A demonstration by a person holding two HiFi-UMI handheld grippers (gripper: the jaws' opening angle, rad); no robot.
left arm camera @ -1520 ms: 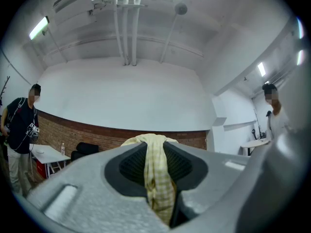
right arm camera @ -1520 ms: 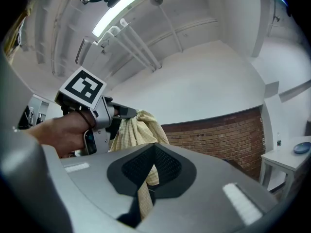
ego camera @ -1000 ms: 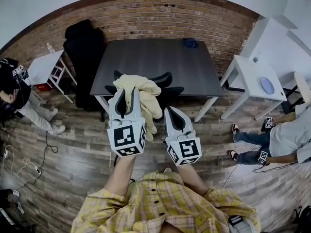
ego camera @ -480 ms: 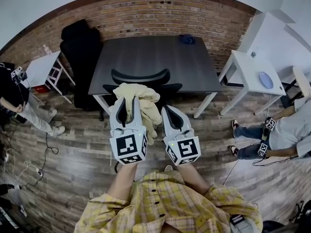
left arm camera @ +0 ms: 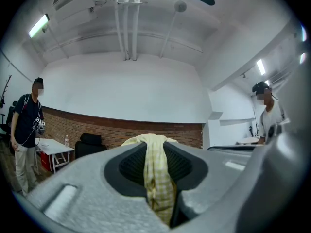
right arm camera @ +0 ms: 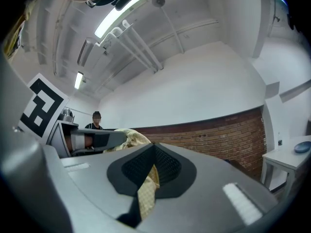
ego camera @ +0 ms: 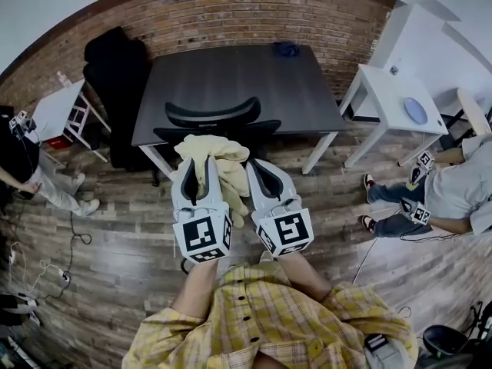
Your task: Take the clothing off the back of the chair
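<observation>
The pale yellow checked clothing (ego camera: 217,158) hangs bunched in the air in front of the black chair (ego camera: 213,114), whose curved back is bare. My left gripper (ego camera: 199,167) is shut on the clothing, and in the left gripper view the fabric (left arm camera: 158,178) runs down between its pads. My right gripper (ego camera: 258,171) sits just to the right, shut on a strip of the same clothing (right arm camera: 146,192). The two grippers are side by side, close to my chest, on the near side of the chair.
The chair is tucked against a dark table (ego camera: 231,75) with a small blue thing (ego camera: 286,49) at its far edge. A tall black chair (ego camera: 115,71) stands at the left. White side tables (ego camera: 388,102) flank the scene. A person (ego camera: 27,167) stands at the left, another (ego camera: 453,198) sits at the right.
Both grippers have come down and back toward me with the clothing. The clothing overlapped the chair's back before; now it hangs clear of it and the whole backrest shows.
</observation>
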